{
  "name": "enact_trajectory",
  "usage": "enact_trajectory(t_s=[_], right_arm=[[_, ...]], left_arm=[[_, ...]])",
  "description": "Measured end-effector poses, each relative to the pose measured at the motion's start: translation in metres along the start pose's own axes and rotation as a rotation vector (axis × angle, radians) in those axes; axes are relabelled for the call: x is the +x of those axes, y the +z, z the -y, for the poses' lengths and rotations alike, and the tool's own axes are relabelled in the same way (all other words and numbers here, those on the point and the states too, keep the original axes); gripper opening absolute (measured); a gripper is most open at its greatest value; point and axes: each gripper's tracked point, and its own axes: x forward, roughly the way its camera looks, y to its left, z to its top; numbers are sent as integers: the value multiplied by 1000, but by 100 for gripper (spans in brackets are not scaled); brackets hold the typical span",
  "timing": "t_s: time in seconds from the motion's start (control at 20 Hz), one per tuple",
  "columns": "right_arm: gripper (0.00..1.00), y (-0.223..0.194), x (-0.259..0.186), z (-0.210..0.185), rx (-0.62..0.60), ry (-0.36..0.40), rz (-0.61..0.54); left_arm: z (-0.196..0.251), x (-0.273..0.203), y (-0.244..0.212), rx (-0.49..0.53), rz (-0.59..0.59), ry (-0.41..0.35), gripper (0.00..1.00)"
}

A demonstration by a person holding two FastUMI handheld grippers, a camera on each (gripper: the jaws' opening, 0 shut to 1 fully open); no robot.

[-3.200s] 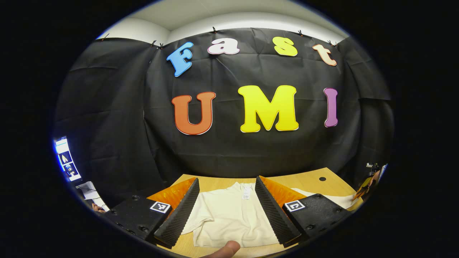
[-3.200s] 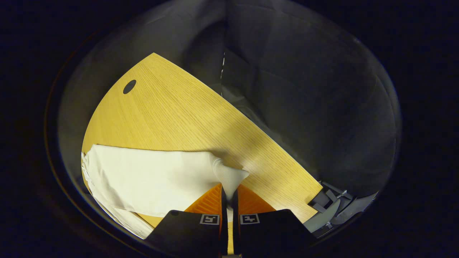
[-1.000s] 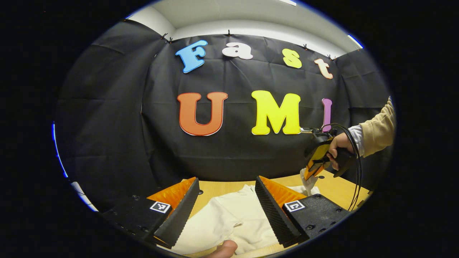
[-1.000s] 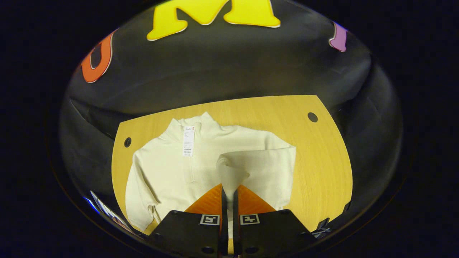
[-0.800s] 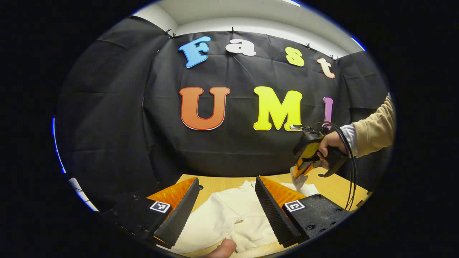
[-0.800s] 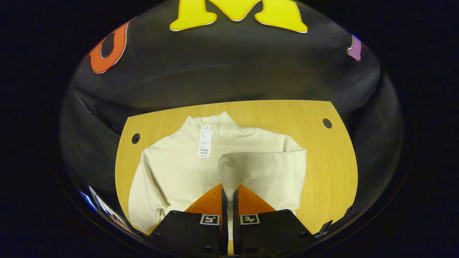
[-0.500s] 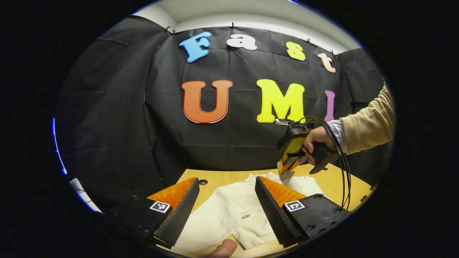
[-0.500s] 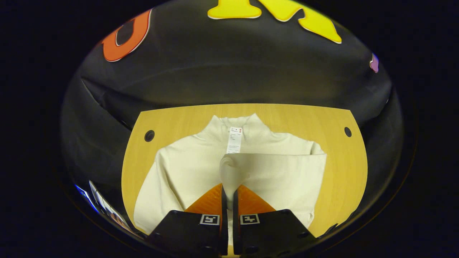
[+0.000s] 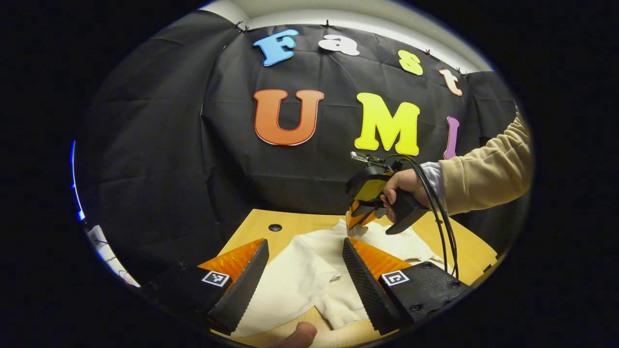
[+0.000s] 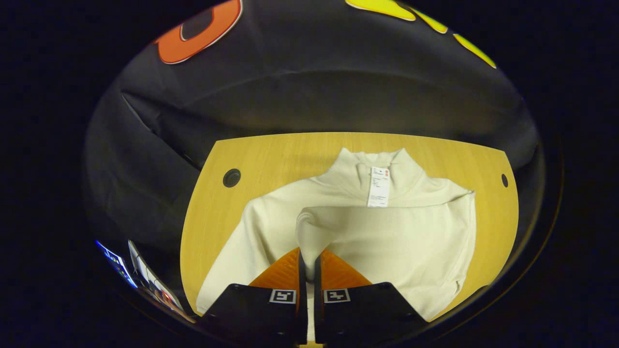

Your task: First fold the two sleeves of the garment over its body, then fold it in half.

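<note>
Garment (image 10: 271, 227) is a cream pullover lying flat on the worktop (image 10: 280, 154), collar toward the far wall, front up. My right tool (image 10: 306, 263) is clamped on the cuff (image 10: 309, 229) of the right sleeve (image 10: 387, 220); both fingers press together on the ribbed fabric, and I see the cuff bunched up between them. That sleeve runs across the chest of the garment, just below the paper tag (image 10: 378, 186) hanging at the collar (image 10: 372, 162). Sleeve is lifted at the cuff end, flat where it meets the shoulder.

My left tool (image 9: 300, 275) has its fingers wide apart, nothing between them touching either one. It hovers above the near left part of the garment. Between its fingers I see the left sleeve (image 9: 285, 285), not folded over the body, angled toward the near worktop edge. A fingertip (image 9: 301, 334) shows at the bottom edge of the left gripper view.

From the left gripper view I also see the right tool (image 9: 359, 220) farther off, tip down on the cloth, held by a hand (image 9: 404, 186) with a tan sleeve cuff (image 9: 483, 171) and a black cable (image 9: 440, 212) looping off it.

Two round holes sit in the worktop's far corners, one (image 10: 231, 177) on the left and one (image 10: 505, 180) on the right. Black cloth wall (image 10: 314, 92) behind it.
</note>
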Motion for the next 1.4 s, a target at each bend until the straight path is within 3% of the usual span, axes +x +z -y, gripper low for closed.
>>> enact_trajectory(t_s=[0.2,0.55,0.75,0.85,0.9,0.95,1.0,1.05,1.1,1.4], right_arm=[[6,-13,31,-21,-9,-25,-39],[6,-27,63,-36,-34,-35,-62],[11,-30,62,-45,-23,12,-57],[21,-27,51,-51,-18,38,-36],[17,-24,44,-58,-8,70,-24],[29,-22,36,-67,1,107,-15],[53,-20,27,-69,-3,117,0],[48,-15,18,-72,-16,133,16],[72,-14,13,-74,-43,133,34],[92,3,-53,-71,-105,176,163]], left_arm=[[2,1,-11,31,-26,-5,98],[6,-8,-30,-7,-57,9,98],[4,-14,-39,-15,-80,43,98],[5,-17,-43,-23,-88,52,98],[5,-20,-45,-23,-92,56,98],[6,-21,-45,-18,-94,61,98],[5,-22,-47,-14,-99,68,98],[6,-23,-48,-16,-108,76,98],[7,-26,-51,-16,-113,79,98],[5,-38,-55,11,-138,139,98]])
